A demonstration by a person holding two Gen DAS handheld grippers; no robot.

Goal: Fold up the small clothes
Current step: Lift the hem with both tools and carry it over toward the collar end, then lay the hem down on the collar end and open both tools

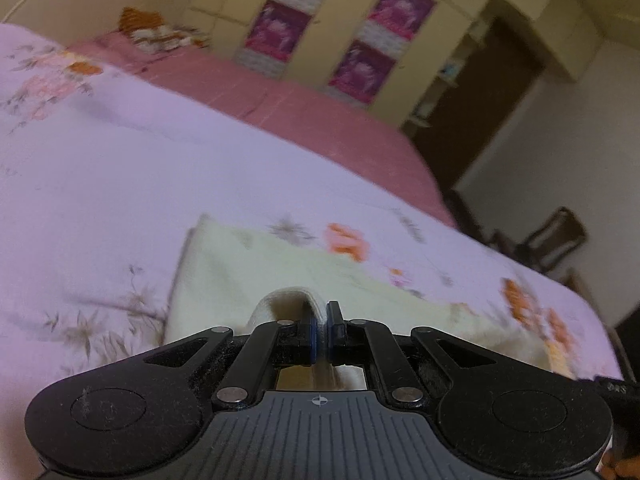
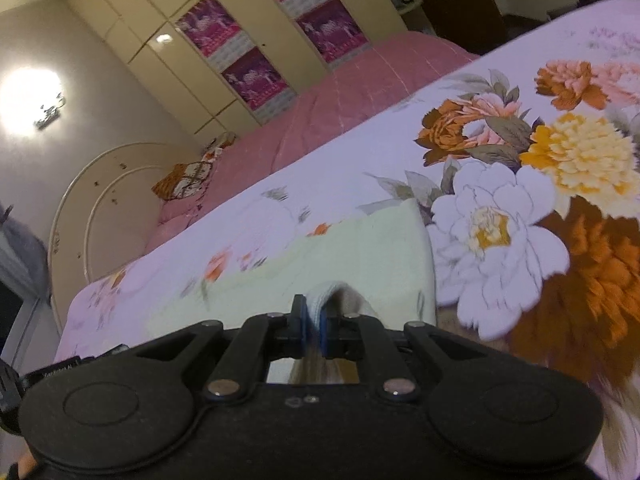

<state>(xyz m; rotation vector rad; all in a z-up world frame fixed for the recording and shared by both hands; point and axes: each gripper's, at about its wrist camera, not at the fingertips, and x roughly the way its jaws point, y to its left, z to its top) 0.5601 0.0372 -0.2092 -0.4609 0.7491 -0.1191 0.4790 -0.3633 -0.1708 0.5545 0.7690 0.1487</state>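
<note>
**Both grippers pinching the near edge of a pale cloth, mid-fold**

Lower centre of the left wrist view: the black two-finger left gripper (image 1: 319, 330) has its blue-padded jaws closed almost completely on a raised ridge of the small pale cream-green soft cloth garment (image 1: 248, 276). Lower centre of the right wrist view: the black two-finger right gripper (image 2: 313, 330) is likewise nearly shut, a white hem of the same garment (image 2: 360, 256) bunched between its pads. The rest of the cloth lies flat just beyond each gripper, on the lilac floral-printed bedspread (image 1: 120, 168) — its far corner is visible in both views.

Judged step: carrying the gripped edge over onto the far part of the cloth. To do it well, keep both grips firm and level with each other, travel at the same pace so the fold line stays straight, and lay edge onto edge before releasing; uneven travel would likely skew the fold.

Further back lie a pink quilted cover (image 1: 320, 108) and the cream wardrobe with magenta panels (image 2: 224, 52) — doors closed, contents not visible. No open container appears.
</note>
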